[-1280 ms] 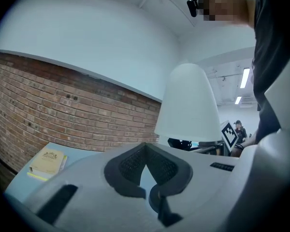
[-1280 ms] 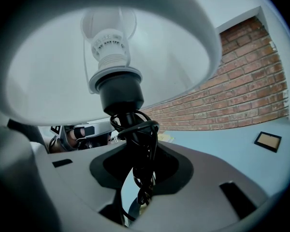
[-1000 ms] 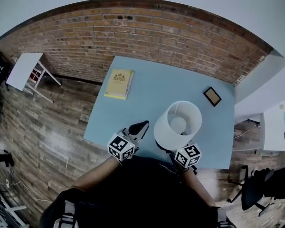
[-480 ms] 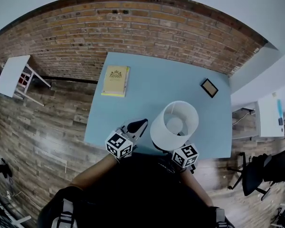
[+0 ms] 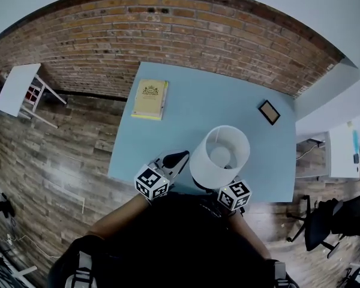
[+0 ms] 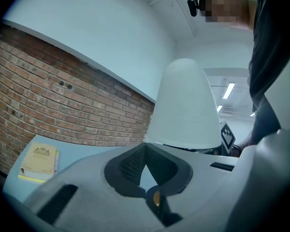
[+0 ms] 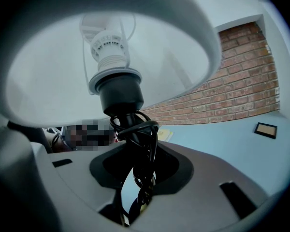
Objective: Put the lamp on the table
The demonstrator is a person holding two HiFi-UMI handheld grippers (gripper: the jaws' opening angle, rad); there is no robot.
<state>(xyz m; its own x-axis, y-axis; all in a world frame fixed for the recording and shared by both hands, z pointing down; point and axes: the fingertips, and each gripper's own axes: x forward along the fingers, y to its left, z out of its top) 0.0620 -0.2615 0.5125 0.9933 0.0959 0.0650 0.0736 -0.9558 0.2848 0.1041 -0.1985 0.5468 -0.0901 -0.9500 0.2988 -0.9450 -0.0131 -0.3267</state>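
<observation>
A lamp with a white shade (image 5: 221,156) hangs over the near part of the light blue table (image 5: 216,107). My right gripper (image 5: 215,188) sits under the shade and is shut on the lamp's black stem (image 7: 135,134), which has its cord wound round it. From the right gripper view (image 7: 140,178) I look up into the shade at the white bulb socket. The lamp's base is hidden. My left gripper (image 5: 175,159) is just left of the lamp at the table's near edge, shut with nothing in it. The left gripper view (image 6: 147,178) shows the shade (image 6: 183,110) close ahead.
A yellow book (image 5: 150,99) lies at the table's far left and a small dark picture frame (image 5: 268,112) at the far right. Behind runs a brick wall. A white side table (image 5: 18,89) stands left, a white desk (image 5: 342,155) and a black chair (image 5: 330,224) right.
The head view has shifted slightly. The lamp and both grippers keep nearly the same place over the table's near edge.
</observation>
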